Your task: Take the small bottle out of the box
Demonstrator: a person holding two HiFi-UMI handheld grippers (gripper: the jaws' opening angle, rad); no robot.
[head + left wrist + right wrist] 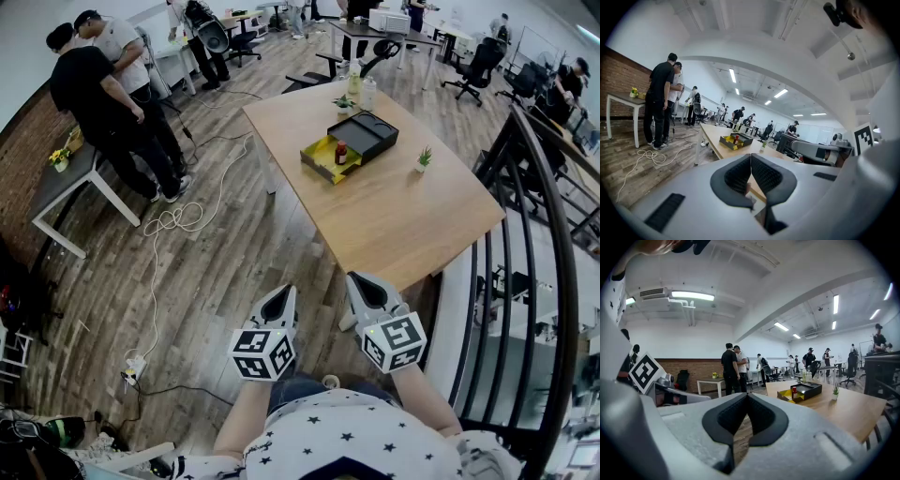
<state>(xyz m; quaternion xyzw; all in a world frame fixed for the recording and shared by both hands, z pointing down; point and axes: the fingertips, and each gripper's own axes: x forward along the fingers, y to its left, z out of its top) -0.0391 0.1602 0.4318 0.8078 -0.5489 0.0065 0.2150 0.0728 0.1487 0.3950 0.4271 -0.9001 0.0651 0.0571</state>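
Left claw (751,157): jaws closed, pads meeting along one seam, with nothing between them. Right claw (747,396): jaws likewise closed pad to pad and empty. In the head view both claws are held low in front of the person, side by side and a little apart, tips pointing forward toward the table (403,225). The left claw is over the wood floor (225,262). The right claw is by the table's near corner, and neither claw touches the table. The bottle (340,151) is small and red with a dark top. It stands upright in the yellow half of the box (317,163), untouched and well apart from both claws. The box lies open on the far part of the table, and its black half (367,133) adjoins the yellow half on the far right side. A small plant (424,157) in a white pot stands to the right of the box, apart from it. A second plant (343,103) stands beyond the box, near the table's far edge, with two clear containers (361,91) just beside it. A white cable (176,219) lies looped on the floor to the left of the table. Two people (103,84) stand beyond the cable, next to a white side table (58,192). A dark railing (536,225) curves along the right side of the head view.
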